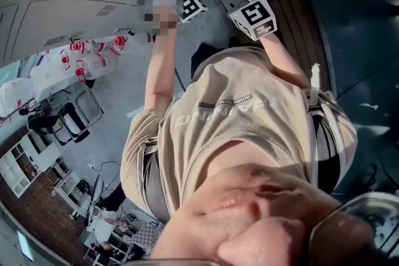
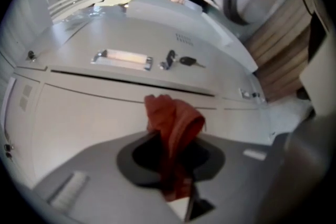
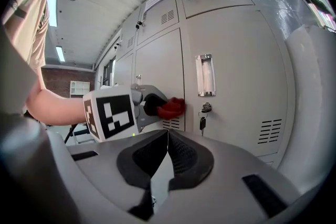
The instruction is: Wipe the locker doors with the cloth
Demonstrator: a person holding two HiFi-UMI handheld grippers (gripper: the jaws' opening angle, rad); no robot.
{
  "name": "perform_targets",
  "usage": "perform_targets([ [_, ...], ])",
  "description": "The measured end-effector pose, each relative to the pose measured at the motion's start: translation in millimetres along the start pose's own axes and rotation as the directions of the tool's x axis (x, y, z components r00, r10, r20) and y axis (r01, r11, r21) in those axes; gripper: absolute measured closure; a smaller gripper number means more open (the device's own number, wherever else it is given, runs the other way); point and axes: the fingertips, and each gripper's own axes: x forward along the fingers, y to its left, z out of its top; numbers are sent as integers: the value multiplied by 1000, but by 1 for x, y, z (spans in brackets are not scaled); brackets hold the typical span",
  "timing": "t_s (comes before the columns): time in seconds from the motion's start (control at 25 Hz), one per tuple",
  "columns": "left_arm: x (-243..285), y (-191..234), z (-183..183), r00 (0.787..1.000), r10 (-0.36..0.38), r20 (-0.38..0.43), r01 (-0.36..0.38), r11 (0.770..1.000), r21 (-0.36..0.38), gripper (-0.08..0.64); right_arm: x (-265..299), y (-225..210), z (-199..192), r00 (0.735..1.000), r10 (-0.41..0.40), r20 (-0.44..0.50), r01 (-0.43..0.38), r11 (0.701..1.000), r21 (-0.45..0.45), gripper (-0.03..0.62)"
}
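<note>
Left gripper (image 2: 174, 170) clenched on red cloth (image 2: 176, 120), centre frame; right gripper (image 3: 167, 155) closed, empty. We'd best press it flat on the locker door (image 2: 94, 107), stroke evenly, skirt the key (image 2: 188, 62) upper centre.
</note>
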Motion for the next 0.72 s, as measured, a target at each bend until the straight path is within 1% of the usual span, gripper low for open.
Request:
perform_targets([
  [0.12, 13, -33, -3, 999, -38, -9, 38, 999, 37, 480, 1, 0, 0, 1000, 2, -16, -2, 1000, -6, 577],
  [0.2, 19, -50, -2, 998, -64, -2, 64, 997, 33, 480, 3, 1, 1, 1000, 4, -12, -4, 1000, -14, 578],
  [0.32, 24, -61, 0, 999, -52, 14, 52, 998, 38, 480, 5, 4, 2, 1000, 7, -15, -8, 1000, -20, 577],
  [0.4, 26, -68, -1, 998, -65, 7, 65, 997, 52, 480, 4, 5, 3, 1000, 9, -20, -10, 1000, -20, 578],
  [0.6, 32, -104, -8, 980, -200, -20, 201, 979, 48, 480, 3, 10, 3, 1000, 19, -25, -19, 999, -27, 577],
  [0.64, 30, -105, -10, 977, -211, -21, 212, 976, 42, 480, 3, 10, 4, 1000, 18, -21, -18, 999, -28, 577],
  [0.72, 20, -93, -12, 977, -213, -16, 213, 977, 13, 480, 2, 9, 5, 1000, 14, -14, -14, 1000, -27, 577],
])
